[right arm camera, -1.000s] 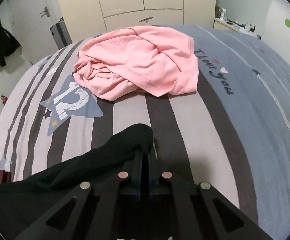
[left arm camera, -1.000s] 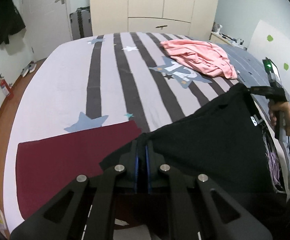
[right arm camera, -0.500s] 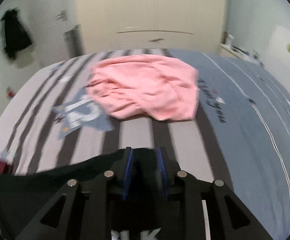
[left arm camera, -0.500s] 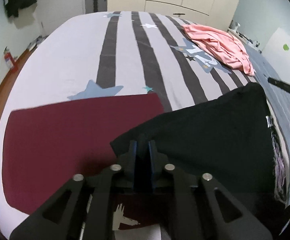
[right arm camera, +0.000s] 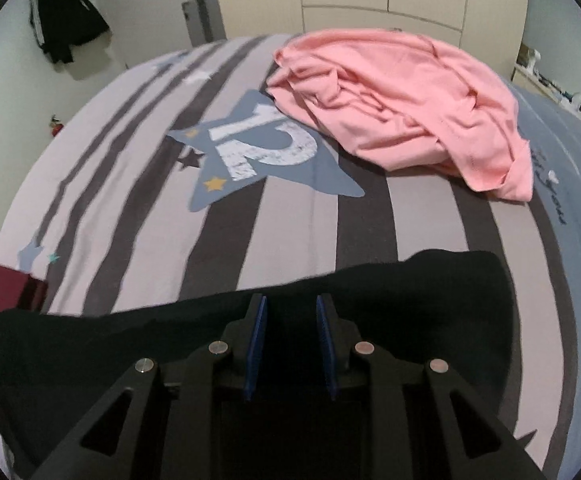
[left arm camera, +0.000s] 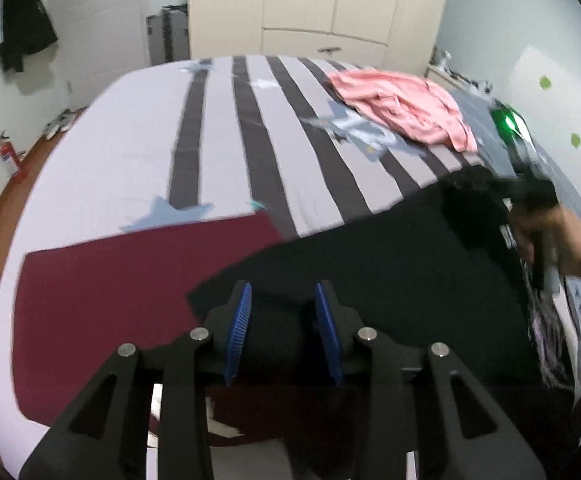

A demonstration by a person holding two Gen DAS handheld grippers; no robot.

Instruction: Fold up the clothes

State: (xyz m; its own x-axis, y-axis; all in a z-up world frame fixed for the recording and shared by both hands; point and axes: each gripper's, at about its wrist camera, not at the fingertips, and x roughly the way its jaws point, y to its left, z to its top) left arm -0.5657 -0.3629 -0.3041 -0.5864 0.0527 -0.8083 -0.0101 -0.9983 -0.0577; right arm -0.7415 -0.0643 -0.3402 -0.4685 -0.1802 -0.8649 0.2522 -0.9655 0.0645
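The left hand-held gripper (left arm camera: 282, 330) has its blue pads (left arm camera: 239, 330) standing apart with a clear gap, and its jaws are opening. The black garment (left arm camera: 390, 280) lies under and between them, its corner no longer pinched. The right hand-held gripper (right arm camera: 291, 344) is likewise parted, narrow, over the same black garment (right arm camera: 250, 332), with the pads off the cloth.

From the left wrist view, the black garment spreads toward 2 o'clock, where a hand (left arm camera: 550, 240) grips the other tool at its far edge. A maroon garment (left arm camera: 110, 280) lies flat at 9 o'clock, partly under the black one. A crumpled pink garment (right arm camera: 402, 108) sits at 1 o'clock on the striped bed (right arm camera: 130, 200), well apart from the black one.
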